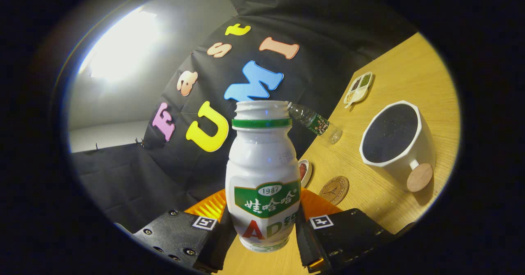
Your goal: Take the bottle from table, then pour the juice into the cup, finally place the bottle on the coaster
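Observation:
A white plastic bottle (263, 172) with a green neck ring and green label stands uncapped between my fingers, and my gripper (262, 230) is shut on its lower body. The view is tilted, so the wooden table (406, 65) slopes. Beyond the bottle and to its right lies a round brown coaster (334, 190) flat on the table. Further right stands a white cup (396, 141) with a dark inside and a round wooden knob on its handle. The bottle is apart from both the cup and the coaster.
A clear water bottle (313, 122) lies on its side beyond the coaster. A small dish (304, 171) with red content peeks from behind the white bottle. A divided snack tray (359, 87) sits far back. An orange ribbed thing (211, 206) is behind the bottle's base.

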